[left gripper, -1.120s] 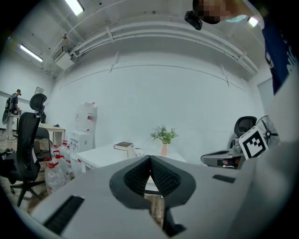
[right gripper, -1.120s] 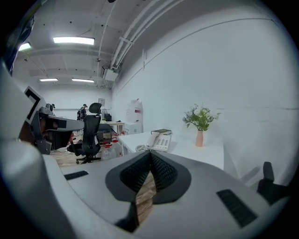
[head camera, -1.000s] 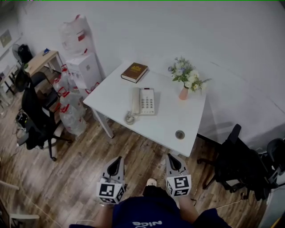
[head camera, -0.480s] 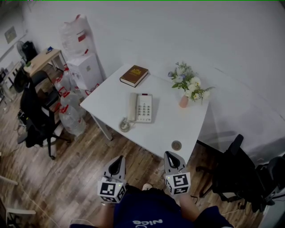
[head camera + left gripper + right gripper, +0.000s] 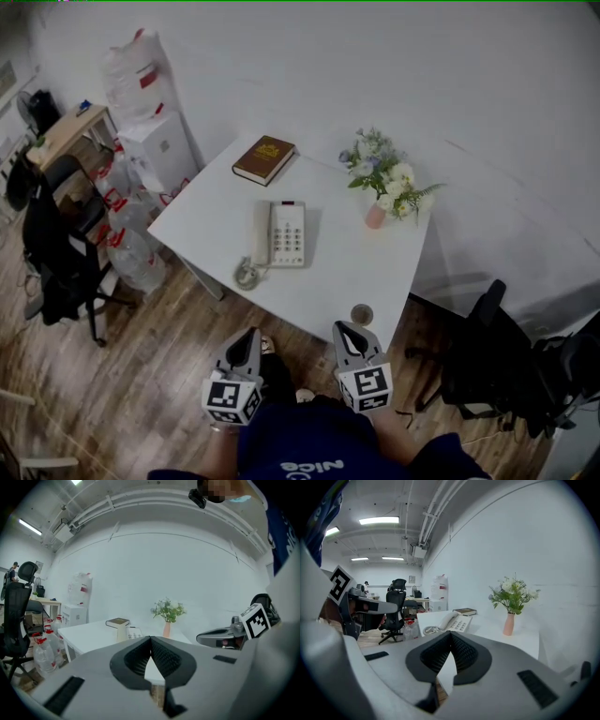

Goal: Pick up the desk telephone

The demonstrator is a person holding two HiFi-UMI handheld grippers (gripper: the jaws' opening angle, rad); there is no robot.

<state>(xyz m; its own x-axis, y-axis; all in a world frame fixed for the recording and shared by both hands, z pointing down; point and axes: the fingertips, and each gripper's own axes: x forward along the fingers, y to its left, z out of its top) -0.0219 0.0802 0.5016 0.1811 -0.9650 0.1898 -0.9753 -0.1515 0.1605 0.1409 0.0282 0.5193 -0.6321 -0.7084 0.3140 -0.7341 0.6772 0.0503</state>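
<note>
The white desk telephone (image 5: 279, 233) lies on the white table (image 5: 206, 216), handset along its left side and a coiled cord (image 5: 246, 274) at its near end. Both grippers hover over the wood floor, short of the table's near edge. My left gripper (image 5: 249, 339) is shut and empty; its own view shows the closed jaws (image 5: 151, 640) with the telephone (image 5: 129, 632) far ahead. My right gripper (image 5: 345, 330) is shut and empty as well; past its jaws (image 5: 451, 635) the telephone (image 5: 452, 622) sits ahead, slightly to the left.
A brown book (image 5: 263, 158) and a pink vase of flowers (image 5: 378, 202) stand on the table's far side. A small round object (image 5: 362, 314) sits near its front edge. Water bottles (image 5: 131, 253), boxes (image 5: 155, 145) and a black chair (image 5: 56, 262) are left; another black chair (image 5: 487, 366) right.
The table and telephone have drawn nearer in the head view and shifted left. Both grippers have come forward close to the table's front edge, still shut.
</note>
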